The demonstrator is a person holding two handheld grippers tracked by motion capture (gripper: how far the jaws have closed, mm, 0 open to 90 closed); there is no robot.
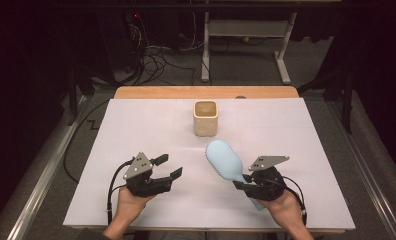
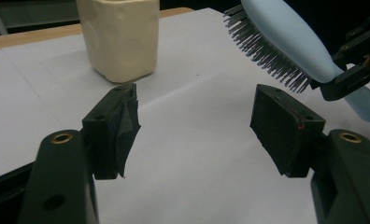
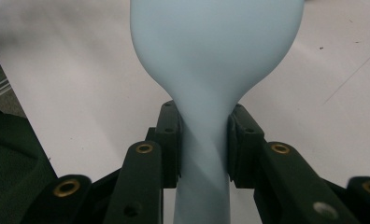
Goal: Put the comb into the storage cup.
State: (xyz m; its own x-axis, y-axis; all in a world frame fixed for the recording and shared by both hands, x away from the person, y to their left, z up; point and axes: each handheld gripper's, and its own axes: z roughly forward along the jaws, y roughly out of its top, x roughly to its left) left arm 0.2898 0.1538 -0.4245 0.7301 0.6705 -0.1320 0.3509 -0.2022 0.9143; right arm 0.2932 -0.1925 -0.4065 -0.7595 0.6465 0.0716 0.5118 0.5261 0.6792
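So we've got the light blue hairbrush [image 1: 226, 160] pinched in our right gripper [image 1: 243, 184], jaws pressed on the narrow neck where the handle meets the head. The right gripper view shows it well: both pads sit flush on either side of that neck [image 3: 202, 140], and the wide back of the brush head rises beyond them. The brush is lifted off the white table cover [image 1: 136, 130], angled so its head points toward the cream cup [image 1: 205, 118], with the grey bristles [image 2: 267, 51] facing down and to the side.

The cup is our landmark here. It stands upright near the far edge of the cover, and the brush head is near it on the person's side but not touching.

Our left gripper [image 1: 167, 167] is spread wide with nothing between the jaws, hovering well to the near left of the cup, apart from the brush too.
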